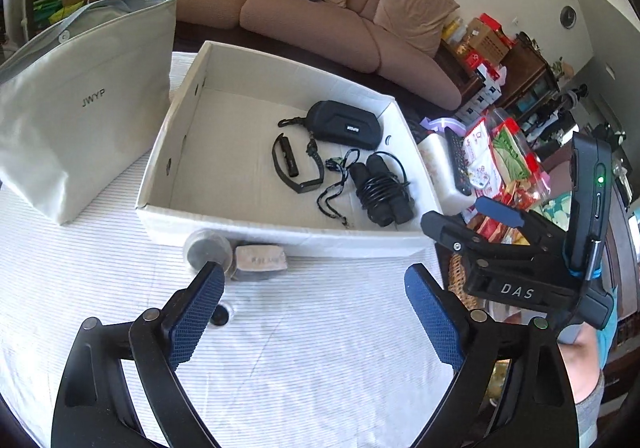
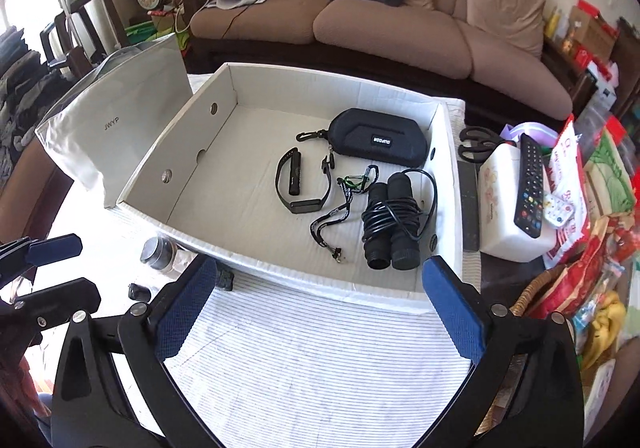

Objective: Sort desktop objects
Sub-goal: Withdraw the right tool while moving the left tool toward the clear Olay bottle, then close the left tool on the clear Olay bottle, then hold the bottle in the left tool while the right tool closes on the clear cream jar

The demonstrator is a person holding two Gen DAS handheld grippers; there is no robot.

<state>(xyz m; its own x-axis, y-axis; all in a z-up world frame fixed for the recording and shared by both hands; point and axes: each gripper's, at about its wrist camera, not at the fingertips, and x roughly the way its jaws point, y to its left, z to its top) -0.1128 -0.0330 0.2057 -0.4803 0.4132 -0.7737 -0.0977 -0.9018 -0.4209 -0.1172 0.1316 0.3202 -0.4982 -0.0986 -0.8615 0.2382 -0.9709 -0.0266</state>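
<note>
White cardboard box (image 1: 256, 236) sits on the striped tablecloth (image 1: 300, 348) and serves as ref for everything else. Inside it, toward the far right corner: black zip case (image 1: 346, 125) w/ clip. Nearer the middle of the box floor: black wristband (image 1: 298, 166), w/ a small black stick-shaped item lying within its loop. Right of the band, a black lanyard (image 1: 334, 192) trails toward the box's front wall. Against the right wall: jump rope (image 1: 380, 192), cord wound round its two foam handles. Outside, touching or just beside the box's front wall at its left end: small jar w/ dark lid (image 1: 208, 248) on its side and a grey wrapped block (image 1: 260, 261); a small black cap-like piece (image 1: 222, 315) lies on the cloth nearer the camera. Left of the box: pale bag marked JWYP (image 1: 86, 108), upright. Right of the box: white container (image 2: 510, 204) w/ a black remote (image 2: 530, 184) on top, scissors (image 2: 478, 144) behind it, snack packets beyond. Left gripper (image 1: 316, 304) released, fingers wide apart, nothing between them, over the cloth in front of the box. Right gripper (image 2: 320, 308) likewise spread and holding nothing, in front of the box's front wall toward its right end.
</note>
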